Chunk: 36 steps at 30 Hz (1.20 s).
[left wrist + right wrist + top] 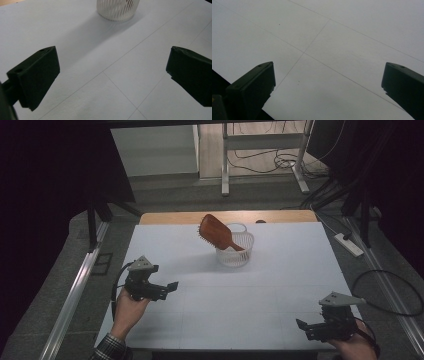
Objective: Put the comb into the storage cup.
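Note:
A brown wooden hairbrush (217, 232) stands tilted in a white slatted basket (235, 253) at the back middle of the white table (225, 315); its paddle leans out to the left over the rim. The basket's lower wall (117, 10) appears at the top of the left gripper view. My left gripper (170, 287) hovers near the table's left edge, jaws wide apart and empty (112, 75), pointing toward the basket. My right gripper (301, 325) sits at the front right corner, jaws also wide apart over bare table (327, 87).
A wooden strip (230, 216) borders the table's far edge. Metal rails run along the left (75, 290) and right of the table. A power strip (349, 244) and cables (390, 290) lie on the floor at the right. A desk frame (262, 155) stands behind.

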Tool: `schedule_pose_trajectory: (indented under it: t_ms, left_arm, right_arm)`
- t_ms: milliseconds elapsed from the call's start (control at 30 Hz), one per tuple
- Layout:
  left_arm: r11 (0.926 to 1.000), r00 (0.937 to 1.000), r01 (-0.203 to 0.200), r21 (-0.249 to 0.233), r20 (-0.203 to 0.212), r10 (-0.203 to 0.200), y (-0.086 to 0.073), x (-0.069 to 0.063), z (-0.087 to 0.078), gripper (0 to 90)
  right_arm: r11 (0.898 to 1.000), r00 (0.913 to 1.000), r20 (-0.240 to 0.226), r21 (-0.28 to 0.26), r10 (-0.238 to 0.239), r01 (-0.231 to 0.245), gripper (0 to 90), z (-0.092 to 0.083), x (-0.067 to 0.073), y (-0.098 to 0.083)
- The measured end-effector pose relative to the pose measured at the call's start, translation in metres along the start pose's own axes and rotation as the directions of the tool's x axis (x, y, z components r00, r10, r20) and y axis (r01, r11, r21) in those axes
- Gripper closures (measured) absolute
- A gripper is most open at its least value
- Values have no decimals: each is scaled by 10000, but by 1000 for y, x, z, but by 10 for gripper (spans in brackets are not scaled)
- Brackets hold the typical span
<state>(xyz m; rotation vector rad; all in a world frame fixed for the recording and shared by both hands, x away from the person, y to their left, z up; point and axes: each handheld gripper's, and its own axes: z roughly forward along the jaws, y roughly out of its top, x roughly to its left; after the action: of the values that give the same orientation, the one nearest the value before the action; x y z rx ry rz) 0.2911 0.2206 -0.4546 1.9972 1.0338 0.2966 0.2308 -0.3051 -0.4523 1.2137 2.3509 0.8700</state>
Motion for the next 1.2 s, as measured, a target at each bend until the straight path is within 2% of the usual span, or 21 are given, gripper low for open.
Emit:
schedule_pose_trajectory:
  t_ms: [1200]
  left_arm:
    - [9995,9994,331,-20,-116,-331,-17,-6,-17,0]
  right_arm:
    - [10000,10000,4,-31,-6,6,0,0,0,0]
